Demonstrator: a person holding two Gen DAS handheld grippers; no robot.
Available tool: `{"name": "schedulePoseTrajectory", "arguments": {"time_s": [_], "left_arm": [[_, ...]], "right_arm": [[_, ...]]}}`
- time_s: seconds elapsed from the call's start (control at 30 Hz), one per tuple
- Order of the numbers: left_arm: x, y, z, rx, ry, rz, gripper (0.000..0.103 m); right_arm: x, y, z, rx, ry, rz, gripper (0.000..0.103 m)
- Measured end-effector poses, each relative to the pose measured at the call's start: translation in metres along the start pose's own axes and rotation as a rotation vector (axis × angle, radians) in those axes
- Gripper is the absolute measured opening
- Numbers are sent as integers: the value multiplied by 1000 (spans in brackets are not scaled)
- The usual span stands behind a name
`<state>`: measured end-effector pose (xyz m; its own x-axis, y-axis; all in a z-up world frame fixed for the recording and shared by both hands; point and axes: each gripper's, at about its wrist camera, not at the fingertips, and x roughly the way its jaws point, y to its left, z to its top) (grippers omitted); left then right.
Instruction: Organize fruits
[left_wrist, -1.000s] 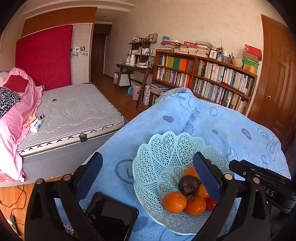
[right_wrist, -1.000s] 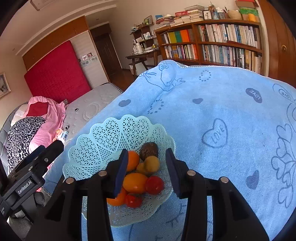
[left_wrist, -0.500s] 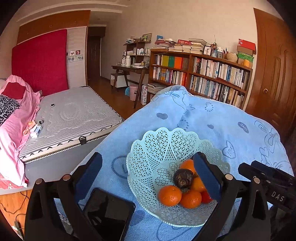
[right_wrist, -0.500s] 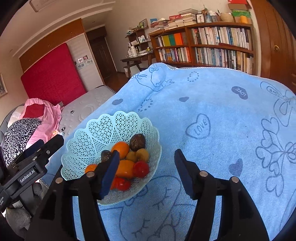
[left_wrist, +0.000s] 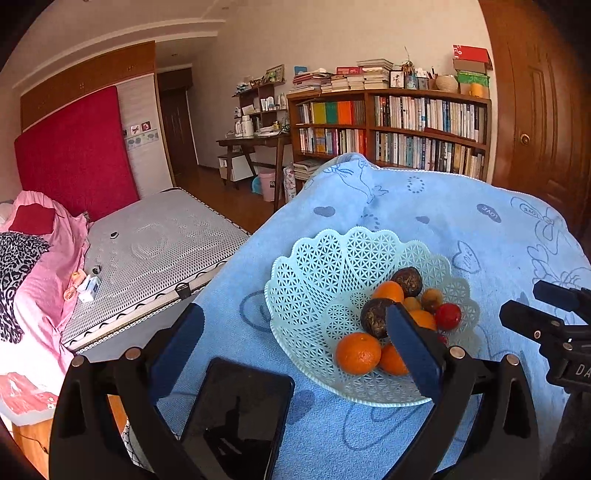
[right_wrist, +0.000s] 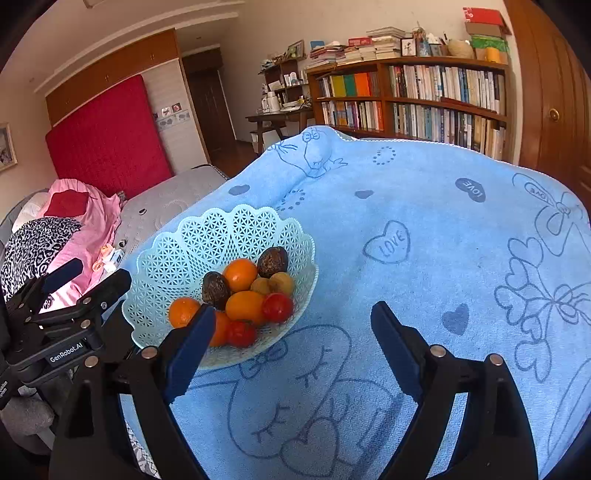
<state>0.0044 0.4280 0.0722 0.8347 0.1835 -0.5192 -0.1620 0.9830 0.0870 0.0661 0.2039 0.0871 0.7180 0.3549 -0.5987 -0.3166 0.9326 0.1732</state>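
On the left, the phone (left_wrist: 236, 417) lies flat on the blue towel (right_wrist: 424, 236), right between the left gripper (left_wrist: 295, 354) jaws, which are wide open and empty. Next over is the lattice basket (right_wrist: 207, 236), holding every fruit I can see: oranges (right_wrist: 240, 274), dark round ones (right_wrist: 272, 261), red tomatoes (right_wrist: 277, 307). A second ago the right gripper (right_wrist: 291, 350) jaws were narrow, right over the pile; now it's pulled back and spread wide with nothing in it. So I'd guess the last piece just went in and we're basically done. Room-wise, the basket sits near the surface's left edge, with the bed beyond the drop. To the right it's bare towel, plenty of space.
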Motion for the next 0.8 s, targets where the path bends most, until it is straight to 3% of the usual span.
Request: {"name": "schedulePoseTrajectory", "arguments": {"time_s": [0.4, 0.8], "left_arm": [[-13, -14, -4, 80, -21, 9, 100], [-13, -21, -11, 163, -24, 36, 100]], "right_arm": [[-10, 9, -9, -61, -16, -48, 92], [-11, 32, -20, -219, -13, -134, 98]]}}
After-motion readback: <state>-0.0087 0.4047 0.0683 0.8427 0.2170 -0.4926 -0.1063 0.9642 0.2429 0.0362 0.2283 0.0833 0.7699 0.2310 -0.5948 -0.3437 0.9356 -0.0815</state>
